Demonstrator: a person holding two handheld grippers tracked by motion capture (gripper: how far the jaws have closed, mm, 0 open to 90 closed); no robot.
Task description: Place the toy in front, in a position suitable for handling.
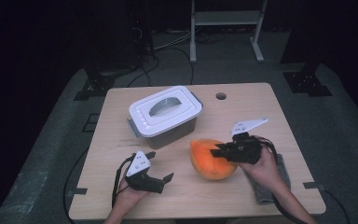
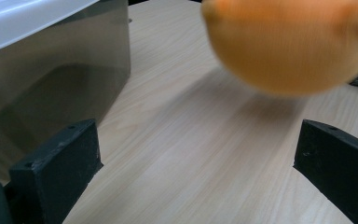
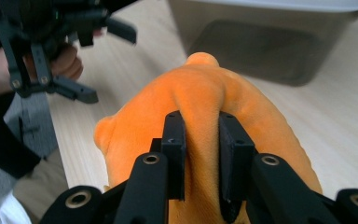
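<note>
Right gripper point(image 3: 200, 154) pinching a fold of the soft orange plush toy point(image 1: 212, 158), jaws narrow and pressed into the fuzzy cloth. Toy low over the pale wooden counter point(image 1: 261, 107), in front of the clear plastic box with the white lid point(image 1: 165, 112) and a bit to its right, between the two hands. Left gripper point(image 1: 161, 179) resting by the near edge, jaws wide, nothing inside. Best to keep the pinch firm, since only a small fold sits between the jaws and could slip out. Best to lift slow and smooth, so the floppy toy does not swing. Lid shut on the box, so likely a job for the free left gripper before any toy goes in. Lots of bare wood to the right and behind the toy. Less room on the left, with the box close by. Grey cloth point(image 1: 270, 182) under the right wrist near the front edge, so careful not to drag it off.
</note>
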